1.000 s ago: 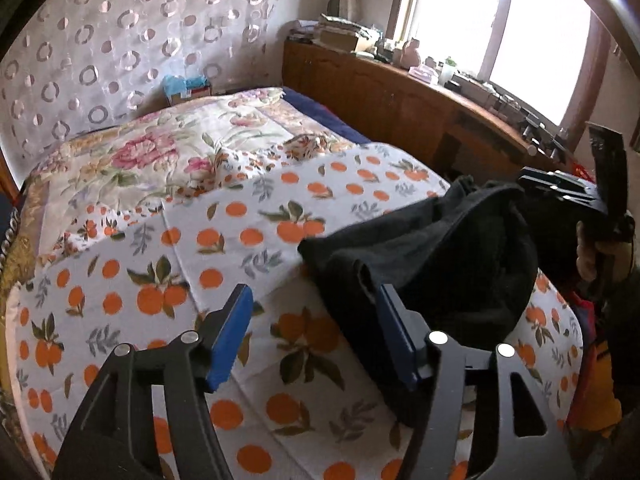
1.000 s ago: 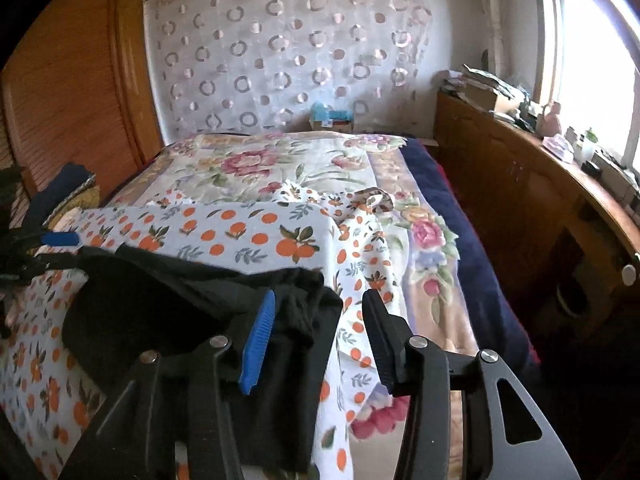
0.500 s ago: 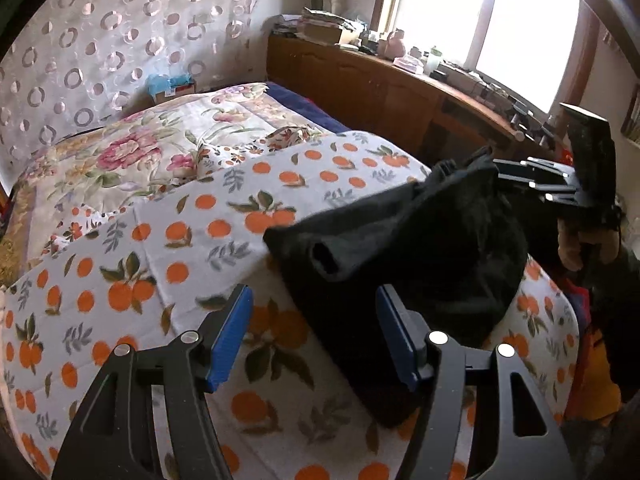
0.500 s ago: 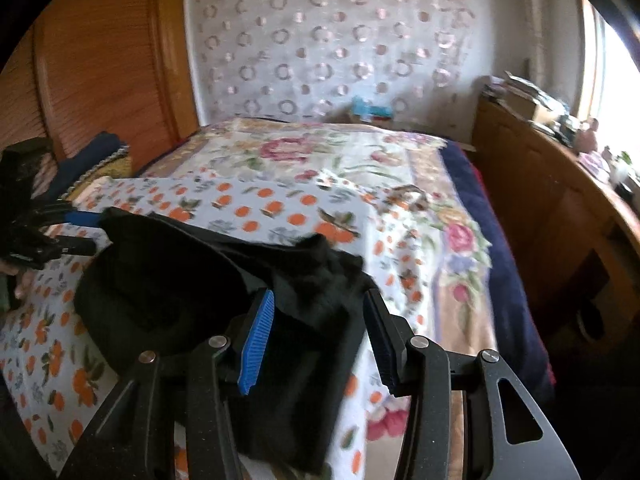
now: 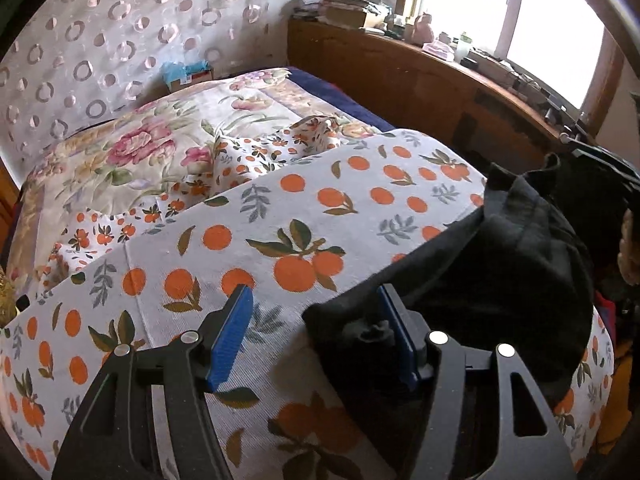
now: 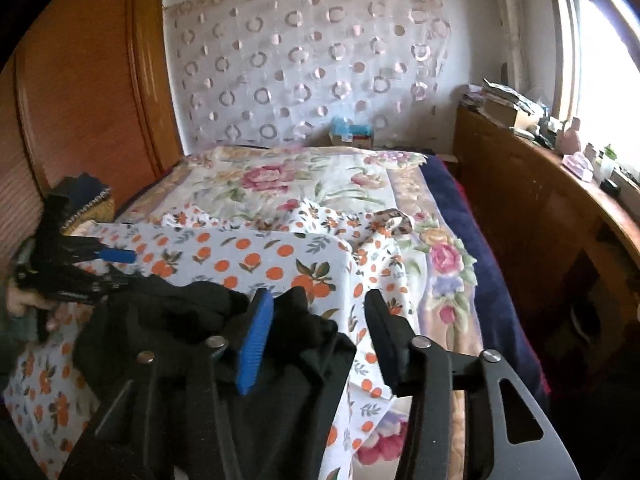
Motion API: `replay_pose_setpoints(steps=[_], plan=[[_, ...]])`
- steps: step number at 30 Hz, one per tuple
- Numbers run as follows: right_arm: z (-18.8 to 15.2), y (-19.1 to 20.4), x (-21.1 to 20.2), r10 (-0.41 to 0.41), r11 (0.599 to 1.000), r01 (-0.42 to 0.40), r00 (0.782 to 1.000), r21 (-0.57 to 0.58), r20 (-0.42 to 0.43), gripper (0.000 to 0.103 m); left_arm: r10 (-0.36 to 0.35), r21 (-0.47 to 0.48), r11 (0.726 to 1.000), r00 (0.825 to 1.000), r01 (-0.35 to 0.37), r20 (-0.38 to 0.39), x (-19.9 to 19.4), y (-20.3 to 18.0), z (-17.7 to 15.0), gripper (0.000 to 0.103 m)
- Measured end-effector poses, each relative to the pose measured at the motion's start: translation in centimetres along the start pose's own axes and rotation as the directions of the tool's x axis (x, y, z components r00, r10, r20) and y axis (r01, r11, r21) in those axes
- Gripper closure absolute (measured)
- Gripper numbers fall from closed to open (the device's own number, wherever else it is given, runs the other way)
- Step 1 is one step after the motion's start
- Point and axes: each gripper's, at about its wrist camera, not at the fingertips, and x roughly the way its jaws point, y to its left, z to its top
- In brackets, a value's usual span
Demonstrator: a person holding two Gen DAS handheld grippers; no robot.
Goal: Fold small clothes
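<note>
I am watching the black garment (image 5: 500, 280) bunching on the bed (image 5: 320, 216); left gripper (image 5: 316, 336) gaping, empty; right gripper (image 6: 320, 336) has just been opening, cloth loose between its fingers; the fold is risking collapsing.

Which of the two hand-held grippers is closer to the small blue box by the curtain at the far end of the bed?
Neither clearly. The left gripper and right gripper both sit far from the small blue box.
</note>
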Motion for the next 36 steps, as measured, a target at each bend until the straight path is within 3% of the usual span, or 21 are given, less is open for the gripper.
replay_pose_setpoints(steps=[5, 13, 19, 25, 33, 34, 36], plan=[[-2.1, 0.9, 1.8, 0.034, 0.999, -0.036, 0.996, -0.026, -0.085, 0.039, -0.009, -0.012, 1.000, 1.000, 0.009, -0.002, 0.4, 0.3, -0.1, 0.038], [-3.2, -0.6, 6.7, 0.068, 0.995, -0.051, 0.972, 0.081, -0.223, 0.039, -0.016, -0.024, 1.000, 0.999, 0.017, 0.047, -2.9, 0.1, -0.4, 0.038], [-2.3, -0.9, 7.5, 0.085, 0.993, -0.064, 0.972, 0.097, -0.221, 0.038, -0.062, -0.026, 0.998, 0.995, 0.065, 0.074, -4.5, 0.0, -0.7, 0.038], [-2.8, 0.2, 7.7, 0.096, 0.994, -0.083, 0.971, 0.068, -0.220, 0.039, -0.081, -0.019, 0.997, 0.997, 0.081, 0.013, -2.2, -0.7, -1.4, 0.038], [-3.3, 0.1, 7.6, 0.156, 0.987, -0.147, 0.968, 0.060, -0.196, 0.074, -0.169, -0.063, 0.984, 0.985, 0.167, -0.021, 0.0, -0.7, -1.6, 0.038], [-3.4, 0.1, 7.6, 0.153, 0.988, -0.144, 0.970, 0.056, -0.188, 0.083, -0.176, -0.064, 0.983, 0.984, 0.174, -0.020, 0.2, -0.7, -1.5, 0.038], [-3.5, 0.3, 7.4, 0.142, 0.990, -0.136, 0.973, 0.046, -0.180, 0.087, -0.189, -0.065, 0.980, 0.982, 0.188, -0.012, 0.3, -0.7, -1.3, 0.038]])
